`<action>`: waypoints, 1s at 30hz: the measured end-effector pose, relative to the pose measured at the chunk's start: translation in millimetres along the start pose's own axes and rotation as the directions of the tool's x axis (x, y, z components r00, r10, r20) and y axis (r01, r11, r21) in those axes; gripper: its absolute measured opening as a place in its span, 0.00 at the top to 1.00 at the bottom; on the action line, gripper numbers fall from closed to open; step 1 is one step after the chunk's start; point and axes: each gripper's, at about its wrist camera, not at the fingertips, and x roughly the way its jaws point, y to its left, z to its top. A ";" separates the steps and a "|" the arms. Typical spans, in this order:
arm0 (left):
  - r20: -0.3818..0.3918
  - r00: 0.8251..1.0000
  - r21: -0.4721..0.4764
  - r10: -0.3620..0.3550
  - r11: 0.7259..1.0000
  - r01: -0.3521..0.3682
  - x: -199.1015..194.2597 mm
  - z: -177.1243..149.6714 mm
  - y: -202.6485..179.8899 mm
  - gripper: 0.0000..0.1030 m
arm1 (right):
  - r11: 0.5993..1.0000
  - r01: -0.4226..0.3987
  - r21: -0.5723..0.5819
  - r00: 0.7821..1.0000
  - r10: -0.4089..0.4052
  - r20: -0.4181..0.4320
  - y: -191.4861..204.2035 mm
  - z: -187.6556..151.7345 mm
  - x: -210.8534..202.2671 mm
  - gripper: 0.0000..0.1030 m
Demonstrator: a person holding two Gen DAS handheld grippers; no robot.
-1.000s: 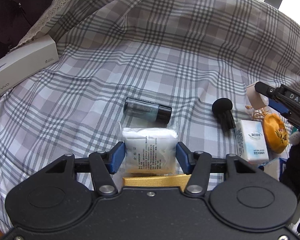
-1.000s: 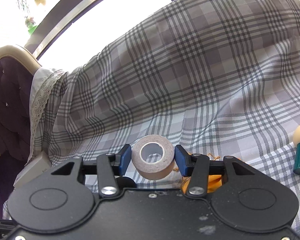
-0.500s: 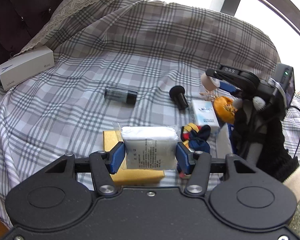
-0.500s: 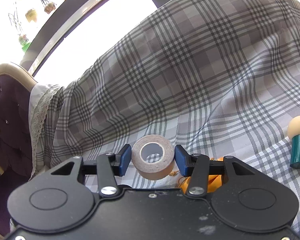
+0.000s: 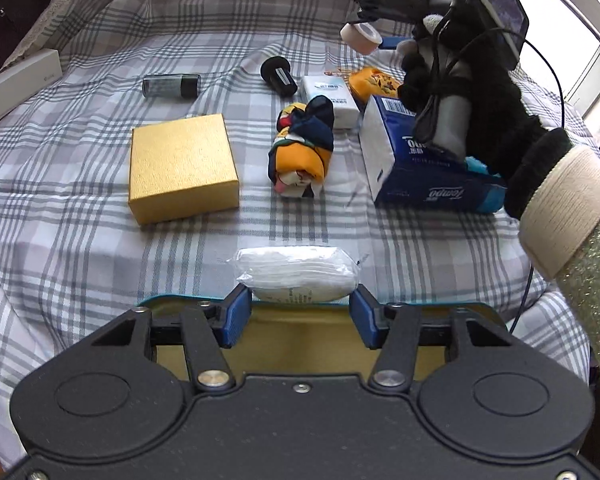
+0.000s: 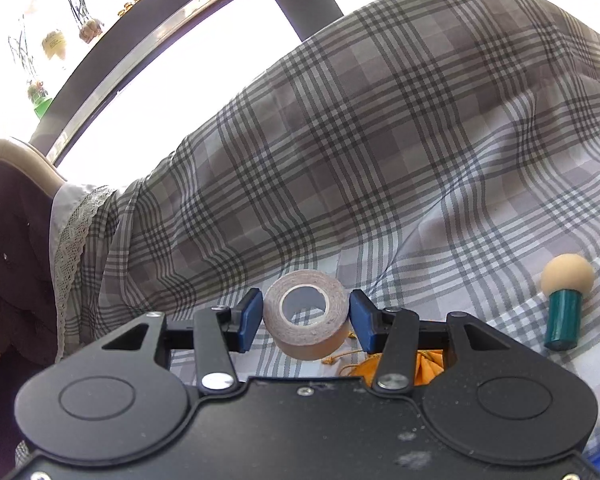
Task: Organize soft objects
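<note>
Gripping a white cotton-pad packet (image 5: 296, 278) over a teal-rimmed tray (image 5: 300, 302) at the bed's near edge, the left gripper (image 5: 296, 314) has been tightening. Beyond lies open plaid bedspread (image 5: 100, 240); the right gripper (image 6: 306, 320) clamps a tape roll (image 6: 306, 314) aloft.

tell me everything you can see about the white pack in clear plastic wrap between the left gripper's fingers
The white pack in clear plastic wrap looks like a soft, pillowy stack of cotton pads or tissues, sealed with crimped ends, and a printed label shows on its underside. It lies crosswise between the blue pads of the left gripper, which press on its two ends. It hangs above a teal-rimmed tin with a yellow inside at the near edge of the grey plaid cloth; whether it touches the rim is unclear.
</note>
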 end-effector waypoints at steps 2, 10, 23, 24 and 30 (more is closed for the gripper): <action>-0.009 1.000 -0.003 -0.005 1.000 0.005 0.1 -3.5 -2.1 0.51 | 1.000 0.015 -0.027 1.000 -0.014 0.013 0.5 6.5 -18.7 0.54; -0.009 1.000 0.013 0.001 1.000 -0.001 -1.9 -9.4 -5.1 0.51 | 0.991 0.059 -0.121 0.994 -0.047 0.103 -2.0 16.2 -117.8 0.54; -0.086 0.996 0.054 0.024 0.998 -0.019 -1.9 -35.3 -13.9 0.57 | 0.995 -0.020 -0.101 0.999 0.016 -0.038 -23.8 -84.4 -255.1 0.54; -0.088 0.996 0.053 0.026 0.998 -0.021 -2.4 -36.3 -14.2 0.57 | 0.994 -0.025 -0.104 0.998 0.019 -0.053 -23.1 -92.2 -260.1 0.54; -0.080 0.996 0.051 0.031 0.998 -0.027 -6.7 -37.0 -14.3 0.57 | 0.994 -0.055 -0.089 0.992 0.045 -0.115 -18.8 -122.4 -282.3 0.54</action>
